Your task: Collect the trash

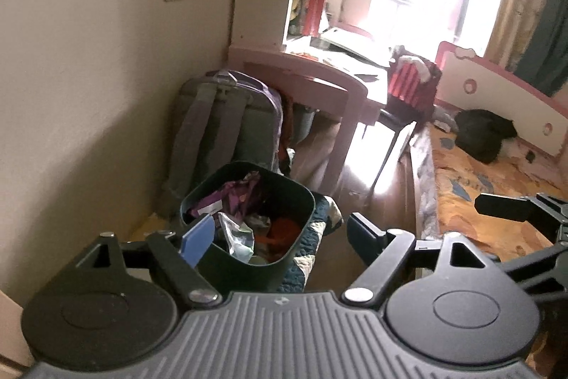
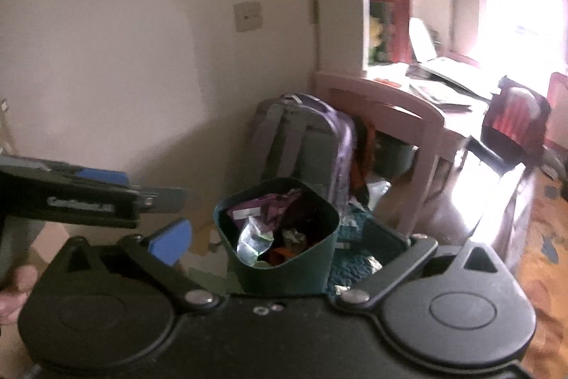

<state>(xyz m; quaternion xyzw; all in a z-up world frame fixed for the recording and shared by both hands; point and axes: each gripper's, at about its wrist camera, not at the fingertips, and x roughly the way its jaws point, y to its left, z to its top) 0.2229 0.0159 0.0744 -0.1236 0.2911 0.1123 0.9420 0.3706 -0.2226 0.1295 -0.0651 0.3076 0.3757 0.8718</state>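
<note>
The dark green bin (image 1: pixel 248 222) stood on the floor by the cream wall, heaped with crumpled wrappers (image 1: pixel 238 201) (purple foil, clear plastic, something orange). A grey backpack (image 1: pixel 220 130) leaned against the wall just behind it, beside a pink desk (image 1: pixel 319 84). The left gripper (image 1: pixel 280 233) hung above the bin's near side, its jaws spread wide and nothing between them. The right gripper (image 2: pixel 280 237) hovered over the same bin, likewise gaping and empty. To the right lay a bed (image 1: pixel 490 194) with an orange patterned cover.
</note>
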